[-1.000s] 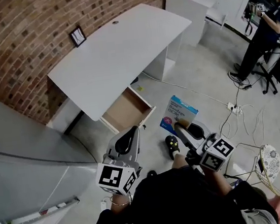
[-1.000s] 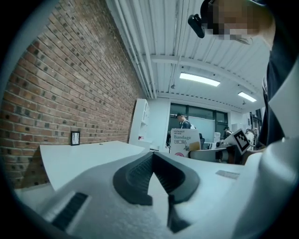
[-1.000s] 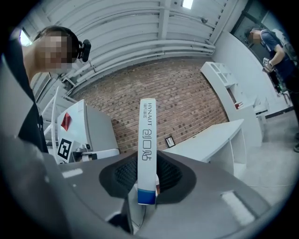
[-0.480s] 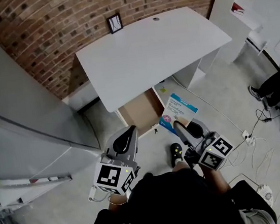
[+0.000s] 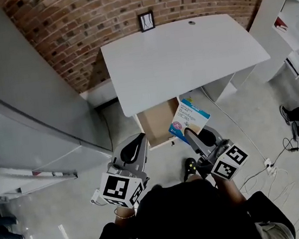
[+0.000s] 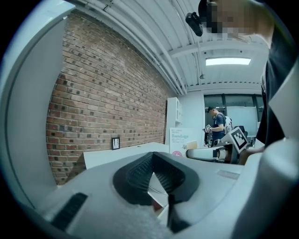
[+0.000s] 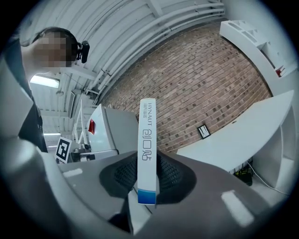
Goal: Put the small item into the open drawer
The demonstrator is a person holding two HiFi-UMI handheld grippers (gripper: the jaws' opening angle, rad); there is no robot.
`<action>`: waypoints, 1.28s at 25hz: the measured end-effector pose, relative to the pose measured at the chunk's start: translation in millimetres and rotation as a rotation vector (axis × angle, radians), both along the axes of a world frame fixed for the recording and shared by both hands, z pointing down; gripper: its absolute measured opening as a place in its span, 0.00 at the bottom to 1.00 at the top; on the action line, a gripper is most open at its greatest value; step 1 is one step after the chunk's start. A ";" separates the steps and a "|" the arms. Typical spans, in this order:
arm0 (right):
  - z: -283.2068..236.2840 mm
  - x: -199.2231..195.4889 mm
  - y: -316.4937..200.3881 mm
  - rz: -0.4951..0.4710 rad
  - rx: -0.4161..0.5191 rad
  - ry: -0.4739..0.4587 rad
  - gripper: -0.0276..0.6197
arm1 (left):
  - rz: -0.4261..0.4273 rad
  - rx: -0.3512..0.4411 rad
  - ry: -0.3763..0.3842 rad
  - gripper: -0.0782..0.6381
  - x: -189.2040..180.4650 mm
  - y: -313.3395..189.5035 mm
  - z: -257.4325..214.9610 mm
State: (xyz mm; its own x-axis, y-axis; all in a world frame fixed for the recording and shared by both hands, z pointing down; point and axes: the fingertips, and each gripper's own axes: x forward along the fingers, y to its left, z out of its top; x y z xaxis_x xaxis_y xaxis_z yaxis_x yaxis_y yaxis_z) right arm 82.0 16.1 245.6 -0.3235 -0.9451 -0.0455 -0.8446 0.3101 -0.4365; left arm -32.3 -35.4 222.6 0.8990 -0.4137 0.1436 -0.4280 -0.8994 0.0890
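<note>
Right gripper: jaws clamped on the bandage box. In the right gripper view the box stands upright on its narrow edge between the ribbed pads. That white edge reads "HYNAUT" at the top, with larger characters below that I cannot read and a blue band at the bottom end. In the left gripper view the broad face of the box shows the word "Bandage" with a smaller line under it, too small to read, and a pink round mark low on the face.

Left gripper: jaws together at the tips, with nothing between them. The left gripper view shows only a narrow triangular gap behind the closed tips.

Position of the box: held off the floor, not in the drawer. From the head view it overlaps the right front corner of the open drawer. Whether it is above the drawer or just in front of it is uncertain from this steep angle.

The drawer is pulled out from under the white desk; its interior is brown and looks bare. A small black picture frame stands at the back edge of the desk against the brick wall. The marker cube of the left gripper and that of the right both sit close to the person's body.
</note>
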 end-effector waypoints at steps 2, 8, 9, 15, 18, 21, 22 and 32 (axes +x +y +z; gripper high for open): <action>-1.6 2.4 -3.4 -0.026 0.002 -0.004 0.18 | -0.024 0.002 -0.002 0.10 1.9 -0.8 -2.0; -2.6 18.0 -13.1 -0.076 0.003 -0.012 0.18 | -0.081 -0.001 -0.009 0.10 13.8 -4.4 -2.7; -1.8 21.0 -14.5 -0.083 0.001 -0.015 0.18 | -0.090 -0.002 -0.012 0.10 15.8 -5.0 -2.6; 0.3 42.0 -22.0 -0.133 -0.005 -0.031 0.18 | -0.144 -0.003 -0.017 0.10 34.0 -7.4 -3.3; 1.0 55.4 -24.5 -0.154 -0.006 -0.034 0.18 | -0.165 0.001 -0.020 0.10 46.9 -7.7 -3.5; 2.6 69.8 -26.2 -0.179 -0.005 -0.038 0.18 | -0.192 0.012 -0.028 0.10 60.5 -8.0 -2.7; 3.4 74.3 -26.6 -0.188 -0.004 -0.039 0.18 | -0.200 0.014 -0.031 0.10 65.1 -7.8 -1.8; 9.0 121.2 -31.8 -0.264 -0.032 -0.034 0.18 | -0.261 0.006 -0.023 0.10 116.1 -8.5 -0.6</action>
